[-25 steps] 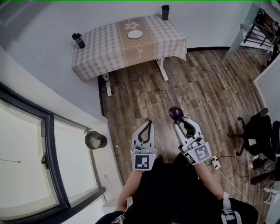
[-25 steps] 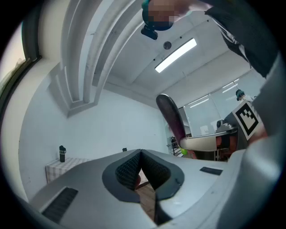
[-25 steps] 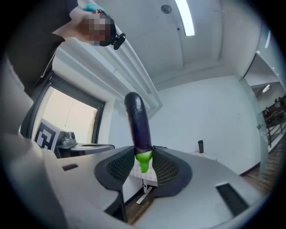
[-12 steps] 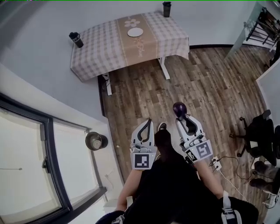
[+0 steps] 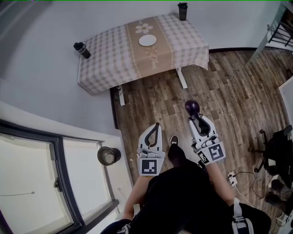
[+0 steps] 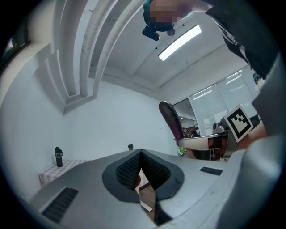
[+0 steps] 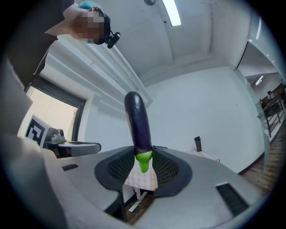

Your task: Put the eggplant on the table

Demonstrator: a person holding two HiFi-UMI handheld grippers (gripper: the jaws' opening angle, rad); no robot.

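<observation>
Right gripper (image 5: 195,119) is clamped on the eggplant (image 5: 192,108): the right gripper view shows both pads pressed against the green stem end (image 7: 144,161), with the purple body (image 7: 137,120) rising above the jaws. Left gripper (image 5: 156,126) stands level with it on the side away from the table (image 5: 110,59); its jaws meet at the tips (image 6: 139,154) with nothing between them. Both grippers hang over the wood floor (image 5: 219,91), well apart from the table's near edge, so the eggplant is not on the table. A checked cloth (image 5: 183,39) covers the table, and a tan runner (image 5: 153,57) crosses its middle. On that runner sits a white plate (image 5: 147,40). One dark bottle (image 5: 81,49) stands at the table's left corner, and a second bottle (image 5: 183,11) stands at its far edge.
</observation>
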